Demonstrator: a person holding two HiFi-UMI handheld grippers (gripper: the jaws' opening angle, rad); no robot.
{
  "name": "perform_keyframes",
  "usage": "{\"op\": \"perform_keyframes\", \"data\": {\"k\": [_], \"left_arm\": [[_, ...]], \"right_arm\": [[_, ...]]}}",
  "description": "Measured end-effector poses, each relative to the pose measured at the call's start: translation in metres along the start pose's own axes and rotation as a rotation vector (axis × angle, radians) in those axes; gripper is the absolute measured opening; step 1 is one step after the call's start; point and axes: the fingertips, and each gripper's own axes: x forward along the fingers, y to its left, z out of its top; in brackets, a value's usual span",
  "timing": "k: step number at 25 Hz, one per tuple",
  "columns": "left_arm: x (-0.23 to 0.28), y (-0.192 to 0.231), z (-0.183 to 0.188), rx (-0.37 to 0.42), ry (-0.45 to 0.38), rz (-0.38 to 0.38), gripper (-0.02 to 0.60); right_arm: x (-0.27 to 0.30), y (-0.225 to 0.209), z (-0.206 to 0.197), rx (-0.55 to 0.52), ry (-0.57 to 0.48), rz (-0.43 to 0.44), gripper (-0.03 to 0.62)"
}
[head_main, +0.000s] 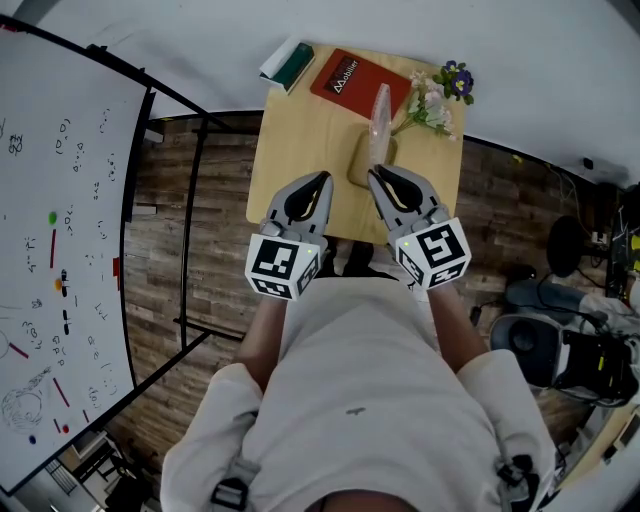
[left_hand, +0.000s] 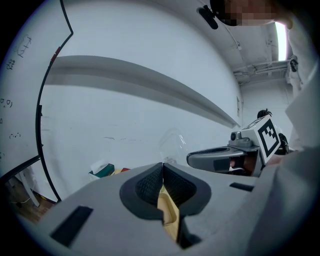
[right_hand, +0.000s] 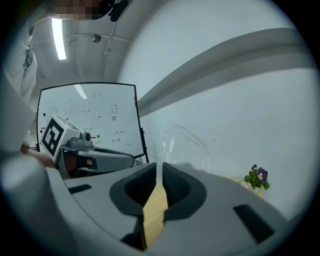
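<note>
My left gripper (head_main: 326, 178) and right gripper (head_main: 372, 173) hover side by side over the near edge of a small wooden table (head_main: 285, 150), both shut and empty. Just beyond their tips lies a shallow wooden dish (head_main: 360, 165) with a clear plastic lid (head_main: 380, 118) standing upright on it. In the left gripper view the pads of the left gripper (left_hand: 162, 165) meet, with the clear lid (left_hand: 172, 144) ahead and the right gripper (left_hand: 232, 156) alongside. In the right gripper view the right gripper (right_hand: 160, 165) points at the lid (right_hand: 187, 145).
At the table's far side lie a green and white box (head_main: 288, 63), a red book (head_main: 350, 80) and a small bunch of flowers (head_main: 440, 95). A whiteboard (head_main: 60, 250) on a black frame stands at the left. Chairs and gear (head_main: 560, 340) crowd the right.
</note>
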Motion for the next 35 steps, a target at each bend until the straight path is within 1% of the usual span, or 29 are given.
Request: {"op": "perform_keyframes", "data": {"k": [10,24,35], "left_arm": [[-0.0031,0.0004,0.0008,0.001,-0.003,-0.003,0.005],[-0.0023,-0.0039,-0.0016,-0.038,0.014,-0.043,0.003],[-0.0018,-0.0042,-0.0019,-0.03,0.019,-0.039,0.003]], "right_arm": [[0.0004,0.0084,0.0013,-0.045,0.012,0.015,0.041],[-0.0016,0.0077,0.0002,-0.038,0.011,0.011,0.041],[-0.0017,0.0095,-0.0003,-0.043,0.013,0.019,0.041]]}}
